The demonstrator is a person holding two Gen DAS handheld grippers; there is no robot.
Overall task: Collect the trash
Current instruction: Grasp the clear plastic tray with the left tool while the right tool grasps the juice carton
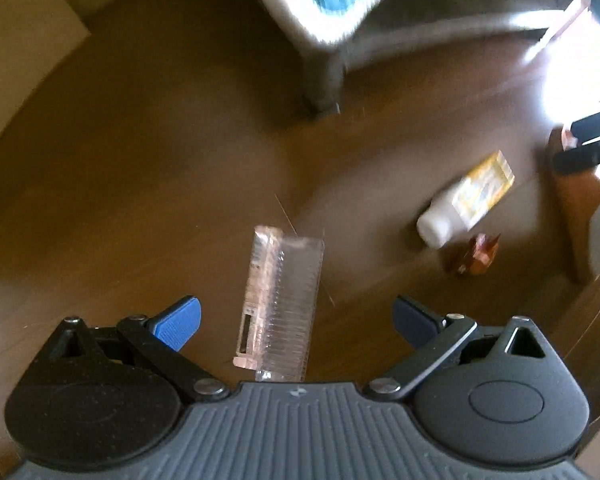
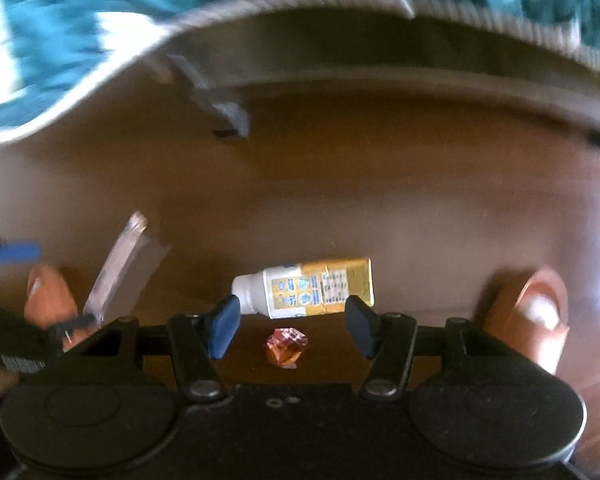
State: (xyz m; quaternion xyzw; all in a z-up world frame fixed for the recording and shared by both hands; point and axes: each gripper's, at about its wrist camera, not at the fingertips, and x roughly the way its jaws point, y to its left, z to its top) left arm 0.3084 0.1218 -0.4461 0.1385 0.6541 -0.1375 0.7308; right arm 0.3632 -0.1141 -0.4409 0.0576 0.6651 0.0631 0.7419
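Trash items, three, all on the brown wooden floor [image 1: 140,160]. Item 1: clear plastic wrapper [image 1: 278,308], ribbed, long and flat, with a pinkish sealed edge and a small printed strip along one side; it lies lengthwise between the fingers of the left tongs [image 1: 296,322]. Item 2: small bottle [image 2: 306,290], white cap and neck, yellow and white printed label, lying on its side. Item 3: crumpled red-orange foil wrapper [image 2: 286,347], just beside the bottle, apart from it.

Left tongs point down at the floor, blue pads spread wide either side of the clear wrapper, not pressing on it; whether they touch the floor cannot be told. Right tongs [image 2: 292,326] also point steeply down, pads well apart, nothing gripped; the bottle and foil wrapper show in the gap between them.

Surroundings: the person's orange slippers [image 2: 534,312] to either side; a teal and white blanket [image 2: 60,32] on a light-framed bed [image 1: 324,40] beyond. Frames motion-blurred.
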